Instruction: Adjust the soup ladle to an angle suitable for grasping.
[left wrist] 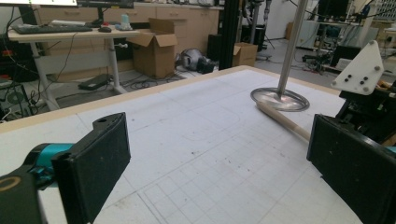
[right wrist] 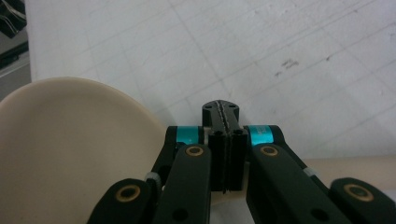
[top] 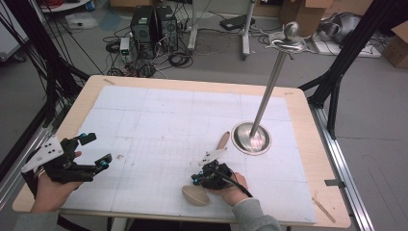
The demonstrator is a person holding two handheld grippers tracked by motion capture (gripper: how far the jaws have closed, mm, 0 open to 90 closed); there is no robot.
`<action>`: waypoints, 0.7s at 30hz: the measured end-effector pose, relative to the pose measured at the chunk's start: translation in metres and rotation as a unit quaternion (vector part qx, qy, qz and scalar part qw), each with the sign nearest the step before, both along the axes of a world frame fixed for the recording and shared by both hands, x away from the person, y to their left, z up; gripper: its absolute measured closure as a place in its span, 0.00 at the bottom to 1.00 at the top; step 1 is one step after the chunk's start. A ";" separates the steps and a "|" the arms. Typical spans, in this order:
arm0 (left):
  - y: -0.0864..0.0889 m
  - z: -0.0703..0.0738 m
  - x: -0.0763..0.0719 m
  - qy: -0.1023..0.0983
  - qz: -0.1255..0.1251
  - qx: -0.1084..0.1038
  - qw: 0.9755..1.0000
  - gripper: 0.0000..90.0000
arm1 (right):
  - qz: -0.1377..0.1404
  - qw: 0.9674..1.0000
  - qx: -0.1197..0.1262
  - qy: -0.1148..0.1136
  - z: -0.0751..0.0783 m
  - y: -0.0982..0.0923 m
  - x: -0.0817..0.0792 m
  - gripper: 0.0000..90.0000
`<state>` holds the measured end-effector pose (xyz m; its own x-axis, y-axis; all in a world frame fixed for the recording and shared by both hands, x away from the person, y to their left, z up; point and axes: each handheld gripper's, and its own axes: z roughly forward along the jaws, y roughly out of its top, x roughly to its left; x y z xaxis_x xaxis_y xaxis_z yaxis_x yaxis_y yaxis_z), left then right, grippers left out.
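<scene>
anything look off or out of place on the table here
Mostly tidy. The long pale wooden spoon lies flat, its bowl at the near table edge and its handle tip reaching the silver round base of the tall metal stand. The right gripper sits over the handle, jaws shut, apparently on nothing. The left gripper is open.

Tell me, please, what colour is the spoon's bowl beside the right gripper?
Pale beige; the spoon's bowl shows best in the right gripper view.

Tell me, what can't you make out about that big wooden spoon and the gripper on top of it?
- Wooden spoon, high view: mid-handle hidden under the right gripper.
- Right gripper view: bowl cut off by the frame edges; whether the shut jaws pinch anything, unclear.
- Left gripper view: handle runs behind the jaw.
</scene>
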<state>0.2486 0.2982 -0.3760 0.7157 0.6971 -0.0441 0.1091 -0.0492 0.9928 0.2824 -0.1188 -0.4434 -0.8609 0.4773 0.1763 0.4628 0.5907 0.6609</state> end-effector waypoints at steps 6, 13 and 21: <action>-0.002 0.000 0.002 0.000 -0.002 0.002 1.000 0.07 | 0.009 1.000 -0.002 0.001 0.001 -0.011 -0.012 1.00; -0.008 0.000 0.005 0.000 -0.009 0.003 1.000 0.07 | 0.034 0.999 -0.013 -0.004 0.003 -0.025 -0.023 1.00; -0.015 0.001 0.008 0.000 -0.018 0.002 1.000 0.07 | 0.034 0.999 -0.023 -0.011 0.004 -0.037 -0.037 1.00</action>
<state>0.2571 0.2828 -0.3748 0.7407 0.6706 -0.0417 0.1081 -0.0577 0.9925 0.2455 -0.1561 -0.4390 -0.8953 0.4245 0.1353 0.4057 0.6510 0.6415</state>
